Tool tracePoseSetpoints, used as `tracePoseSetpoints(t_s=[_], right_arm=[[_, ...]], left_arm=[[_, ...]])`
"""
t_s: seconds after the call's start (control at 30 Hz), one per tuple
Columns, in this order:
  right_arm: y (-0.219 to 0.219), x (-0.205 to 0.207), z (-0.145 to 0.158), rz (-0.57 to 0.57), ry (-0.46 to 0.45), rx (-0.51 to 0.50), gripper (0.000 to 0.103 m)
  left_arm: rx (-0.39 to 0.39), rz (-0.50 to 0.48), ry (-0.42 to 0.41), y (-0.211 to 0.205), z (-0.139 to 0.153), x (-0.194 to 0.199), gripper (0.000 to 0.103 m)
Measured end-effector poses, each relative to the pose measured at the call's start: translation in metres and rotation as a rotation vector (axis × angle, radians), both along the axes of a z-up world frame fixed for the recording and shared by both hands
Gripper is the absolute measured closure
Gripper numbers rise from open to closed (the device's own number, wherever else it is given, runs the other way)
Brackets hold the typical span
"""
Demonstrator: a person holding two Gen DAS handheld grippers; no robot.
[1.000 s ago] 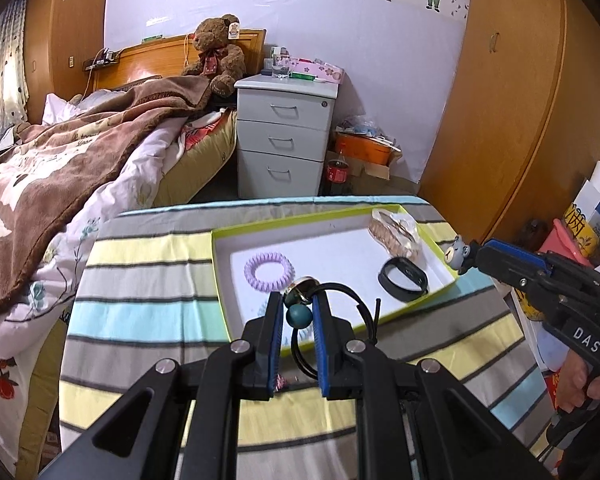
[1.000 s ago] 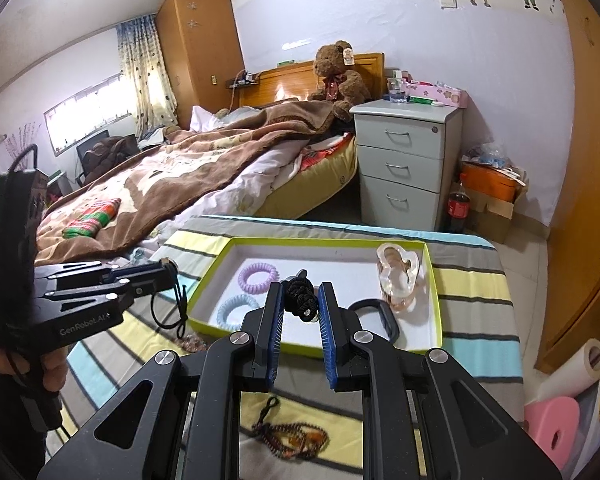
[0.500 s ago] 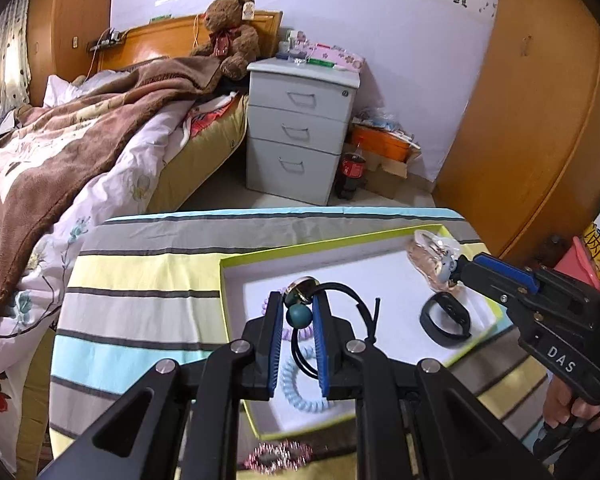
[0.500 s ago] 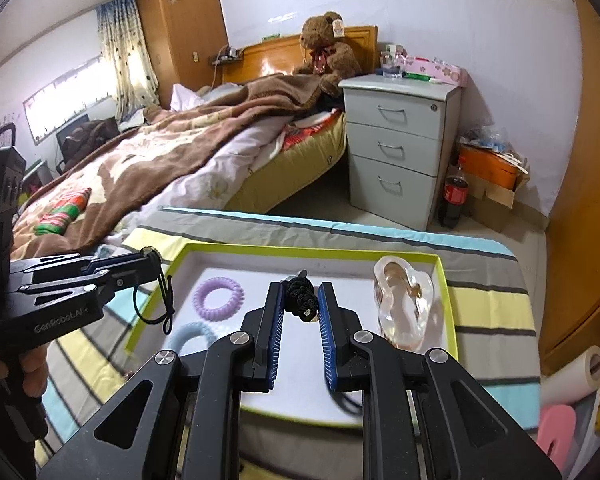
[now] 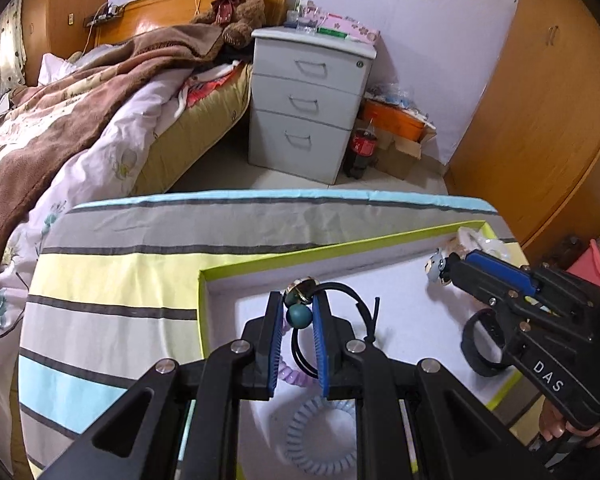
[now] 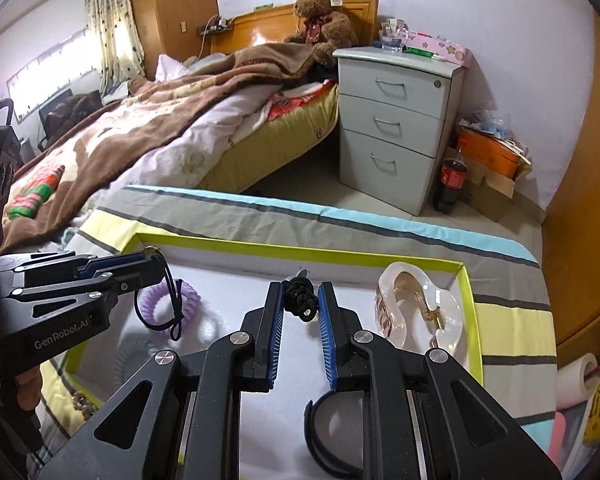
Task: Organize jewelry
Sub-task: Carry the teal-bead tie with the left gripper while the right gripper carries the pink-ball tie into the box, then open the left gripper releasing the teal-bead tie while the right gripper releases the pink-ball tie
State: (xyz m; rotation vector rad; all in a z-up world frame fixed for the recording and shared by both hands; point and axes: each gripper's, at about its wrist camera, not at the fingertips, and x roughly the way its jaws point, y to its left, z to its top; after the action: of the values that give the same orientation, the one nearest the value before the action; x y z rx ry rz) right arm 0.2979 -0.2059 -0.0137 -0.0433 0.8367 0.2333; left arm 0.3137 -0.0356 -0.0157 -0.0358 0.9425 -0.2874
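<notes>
Holding both pieces over the white tray (image 5: 340,249), we should lower each before letting go: left gripper (image 5: 297,314) pinching the beaded hair tie (image 5: 299,315) near 10 o'clock, right gripper (image 6: 299,300) pinching the black corded charm (image 6: 299,295) toward 12 o'clock, clear of the purple coil (image 6: 188,296).

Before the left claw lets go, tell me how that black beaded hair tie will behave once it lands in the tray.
The hair tie is probably floppy: its thin black loop droops below the left claw. The round teal bead may roll slightly. It looks light, so it should settle without disturbing the purple coil.
</notes>
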Motion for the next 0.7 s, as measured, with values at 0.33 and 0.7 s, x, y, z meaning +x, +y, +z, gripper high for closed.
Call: tracePoseSetpoints(t_s=[0.33, 0.7], right_arm=[[0.007, 0.011, -0.011, 0.002, 0.026, -0.037, 0.085], [0.013, 0.015, -0.018, 0.014, 0.045, -0.067, 0.085]], left_arm=[[0.004, 0.014, 0.035, -0.002, -0.016, 0.008, 0.087], [-0.002, 0.024, 0.045, 0.0, -0.018, 0.009, 0.087]])
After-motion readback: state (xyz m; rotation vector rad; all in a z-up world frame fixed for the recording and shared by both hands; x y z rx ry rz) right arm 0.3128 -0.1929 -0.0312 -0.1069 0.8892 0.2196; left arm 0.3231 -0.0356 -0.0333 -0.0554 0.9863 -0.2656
